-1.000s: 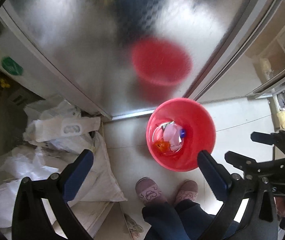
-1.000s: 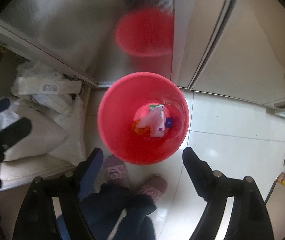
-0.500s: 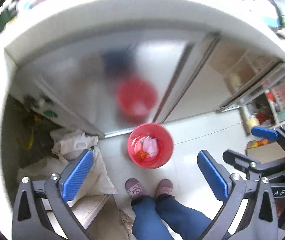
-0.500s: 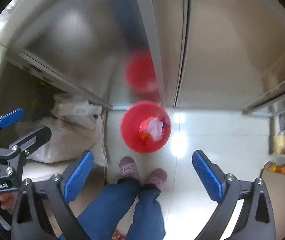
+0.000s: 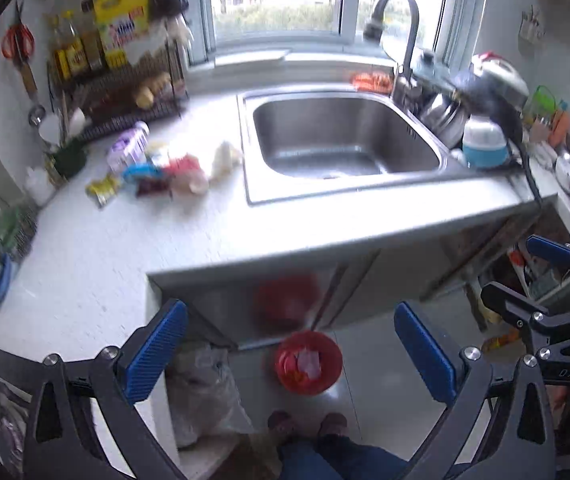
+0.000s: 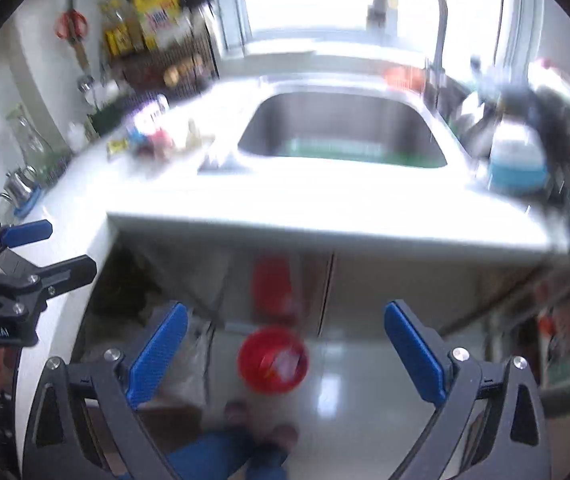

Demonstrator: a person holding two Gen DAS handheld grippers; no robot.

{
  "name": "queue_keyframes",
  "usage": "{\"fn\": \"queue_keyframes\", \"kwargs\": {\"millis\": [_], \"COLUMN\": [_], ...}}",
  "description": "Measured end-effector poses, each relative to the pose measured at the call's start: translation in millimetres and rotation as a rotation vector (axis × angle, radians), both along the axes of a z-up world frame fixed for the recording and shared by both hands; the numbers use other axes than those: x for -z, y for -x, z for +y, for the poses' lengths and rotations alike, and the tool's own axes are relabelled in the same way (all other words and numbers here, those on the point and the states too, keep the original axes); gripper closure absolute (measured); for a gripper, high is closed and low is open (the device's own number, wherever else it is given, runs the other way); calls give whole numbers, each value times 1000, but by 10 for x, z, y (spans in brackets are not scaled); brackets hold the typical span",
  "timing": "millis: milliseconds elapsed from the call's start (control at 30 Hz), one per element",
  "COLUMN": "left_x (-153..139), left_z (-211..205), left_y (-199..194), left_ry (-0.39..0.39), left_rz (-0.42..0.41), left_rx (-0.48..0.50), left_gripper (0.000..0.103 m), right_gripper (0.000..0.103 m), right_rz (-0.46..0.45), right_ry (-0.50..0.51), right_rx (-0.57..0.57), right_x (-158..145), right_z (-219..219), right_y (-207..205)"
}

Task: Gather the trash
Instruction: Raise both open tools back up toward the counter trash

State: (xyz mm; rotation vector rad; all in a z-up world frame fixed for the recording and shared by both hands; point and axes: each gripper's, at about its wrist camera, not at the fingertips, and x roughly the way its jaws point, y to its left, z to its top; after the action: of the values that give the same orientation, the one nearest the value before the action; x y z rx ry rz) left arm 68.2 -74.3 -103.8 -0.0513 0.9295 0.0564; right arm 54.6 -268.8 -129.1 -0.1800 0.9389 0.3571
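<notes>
Left black gripper with blue finger pads (image 5: 291, 354) — held spread wide, nothing between the pads, poised above the floor in front of the counter. Right black gripper with blue finger pads (image 6: 285, 354) — likewise spread wide and empty; also seen at the right edge of the left wrist view.

Round red plastic bucket (image 5: 309, 362) — stood on the pale tiled floor (image 5: 381, 360) just near of the steel cabinet doors (image 5: 369, 280), with pink and orange scraps lying inside; reflected as a red blur in the door behind.

Scattered wrappers and crumpled trash (image 5: 161, 172) — lay on the white speckled countertop (image 5: 97, 264), left of the stainless steel sink basin (image 5: 345, 148); included a purple-and-white packet, a yellow wrapper, a blue piece, a red piece and a crumpled pale wad nearest the sink. Individual items blurred; kinds not told apart further.

Dark curved tap (image 5: 399, 20) — rose at the far right corner of the sink, before the window.

Black wire rack of bottles (image 5: 121, 64) — stood far left on the counter, yellow jug on top.

White-and-blue lidded pot (image 5: 485, 144) — sat right of the sink.

Clear plastic sack (image 5: 205, 392) — slumped on the floor left of the bucket.

Feet in dark slippers and blue trousers (image 5: 305, 424) — stood near of the bucket.
</notes>
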Motion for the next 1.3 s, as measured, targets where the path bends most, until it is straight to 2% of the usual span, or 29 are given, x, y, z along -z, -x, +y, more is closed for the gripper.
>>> {"fn": "queue_keyframes", "kwargs": {"millis": [133, 267, 367, 467, 767, 900, 1133, 1300], "left_x": [-316, -525, -620, -664, -623, -548, -439, -314], "left_z": [23, 112, 177, 285, 812, 1107, 1687, 2071], "left_y": [3, -19, -54, -123, -599, -912, -1441, -1729], "left_ry": [-7, -26, -22, -12, 2, 23, 46, 81], "left_rz": [-42, -76, -91, -104, -91, -61, -1, 32], "left_rx": [-6, -24, -31, -39, -53, -48, -32, -54], "left_gripper": [0, 0, 0, 0, 0, 0, 0, 0], "right_gripper": [4, 4, 4, 4, 4, 4, 4, 4], "right_rz": [-91, -126, -105, -73, -24, 27, 62, 105], "right_ry": [-20, -63, -86, -62, -43, -47, -19, 6], "right_rx": [-11, -33, -75, -110, -135, -131, -128, -129], "right_x": [-327, -566, -618, -639, -690, -624, -524, -381], "right_z": [53, 158, 279, 432, 853, 1091, 1550, 1850], "right_y": [-41, -135, -216, -317, -806, -1137, -1607, -1911]}}
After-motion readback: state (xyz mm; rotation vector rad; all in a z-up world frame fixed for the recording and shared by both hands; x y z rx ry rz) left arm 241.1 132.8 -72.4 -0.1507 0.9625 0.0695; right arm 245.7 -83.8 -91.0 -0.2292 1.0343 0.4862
